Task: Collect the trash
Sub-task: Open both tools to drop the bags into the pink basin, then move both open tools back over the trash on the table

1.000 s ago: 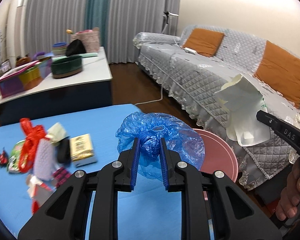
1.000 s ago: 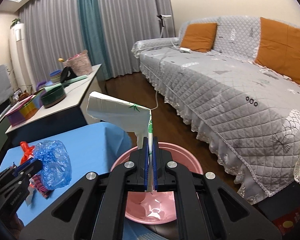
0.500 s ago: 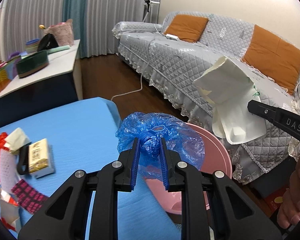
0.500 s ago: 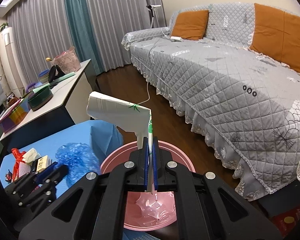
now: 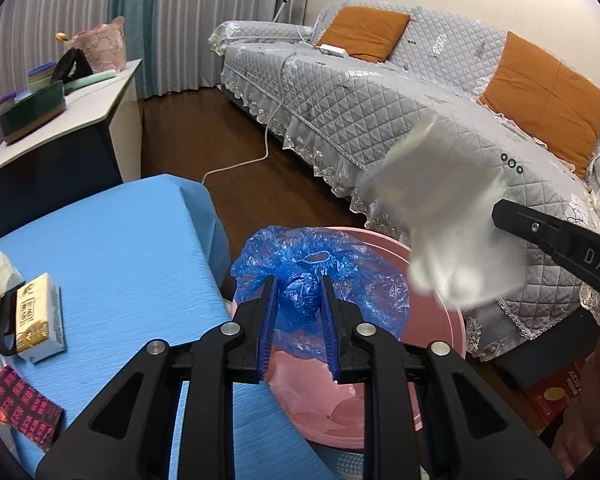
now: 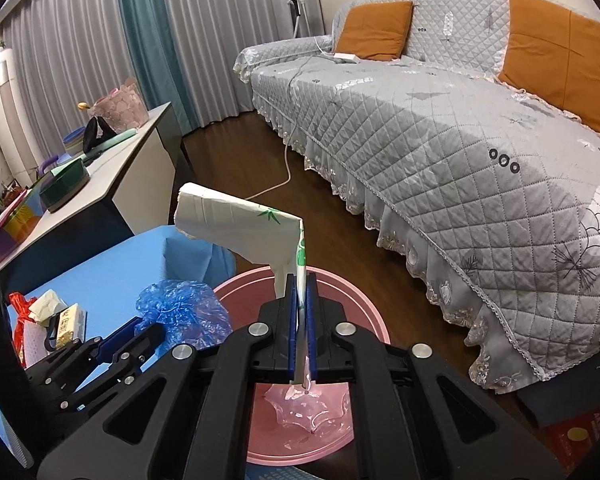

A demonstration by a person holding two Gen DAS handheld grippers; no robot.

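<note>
My left gripper (image 5: 298,284) is shut on a crumpled blue plastic bag (image 5: 320,268), held over the near rim of a pink basin (image 5: 440,332). My right gripper (image 6: 300,280) is shut on a white paper wrapper with green leaf print (image 6: 240,224), held above the same pink basin (image 6: 340,292). The wrapper shows blurred in the left wrist view (image 5: 444,216), to the right of the blue bag. The blue bag also shows in the right wrist view (image 6: 180,308), left of the basin. A clear plastic piece (image 6: 308,408) lies in the basin's bottom.
A blue-covered table (image 5: 112,240) to the left holds a small tissue pack (image 5: 36,320), a patterned wrapper (image 5: 20,404), a red plastic bag (image 6: 20,320) and other litter. A grey quilted sofa (image 6: 460,140) stands to the right. A white side table (image 6: 112,176) with boxes stands behind.
Both grippers have moved right and forward, from above the blue table to above the pink basin, each keeping its load. The basin fills more of both views.
</note>
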